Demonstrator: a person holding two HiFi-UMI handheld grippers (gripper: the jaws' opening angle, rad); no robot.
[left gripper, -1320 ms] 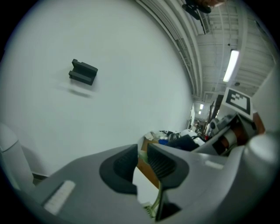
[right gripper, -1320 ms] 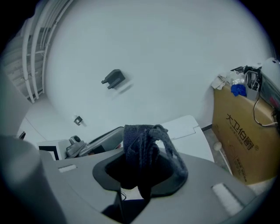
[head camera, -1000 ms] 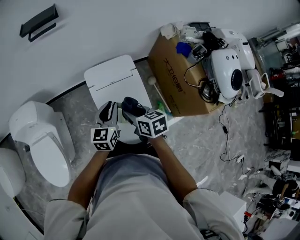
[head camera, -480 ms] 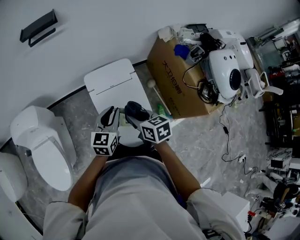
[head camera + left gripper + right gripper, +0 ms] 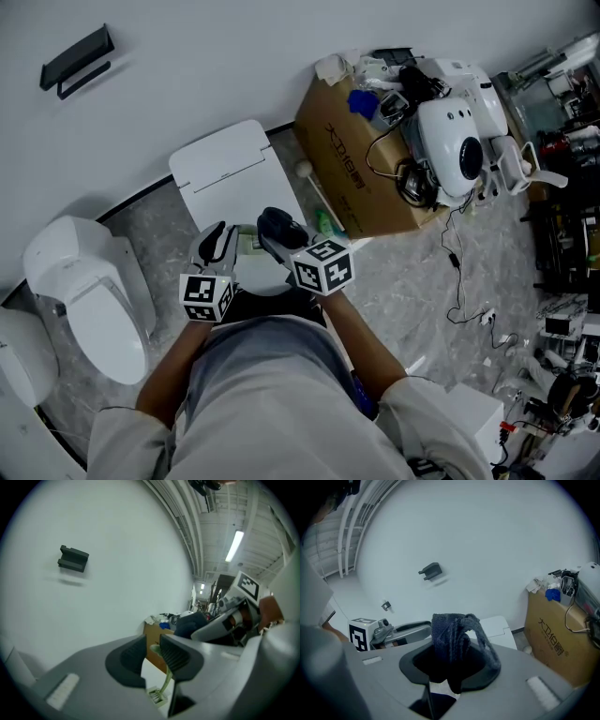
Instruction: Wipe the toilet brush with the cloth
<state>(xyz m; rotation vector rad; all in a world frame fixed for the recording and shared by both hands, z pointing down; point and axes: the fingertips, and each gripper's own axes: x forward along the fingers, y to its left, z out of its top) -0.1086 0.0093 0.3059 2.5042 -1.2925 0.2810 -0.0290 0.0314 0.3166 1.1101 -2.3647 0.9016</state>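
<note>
My left gripper (image 5: 221, 242) is shut on the thin pale green handle of the toilet brush (image 5: 165, 681), which runs down between its pads to a pale green head (image 5: 156, 696). In the head view a bit of the green brush (image 5: 247, 242) shows between the two grippers. My right gripper (image 5: 275, 228) is shut on a dark blue cloth (image 5: 450, 634), bunched up and sticking out past its jaws. The cloth (image 5: 280, 223) sits just right of the brush, close beside it; I cannot tell whether they touch. Both grippers are held in front of the person's body.
A white boxy unit (image 5: 234, 173) stands against the wall ahead, with a white toilet (image 5: 80, 281) to the left. A cardboard box (image 5: 352, 169) full of clutter and a white machine (image 5: 459, 141) are on the right. Cables lie on the marbled floor (image 5: 422, 272). A black holder (image 5: 75, 52) hangs on the wall.
Both grippers have drifted a little toward the person, and the right one with the cloth has shifted slightly to the right. Each keeps hold of its object.
</note>
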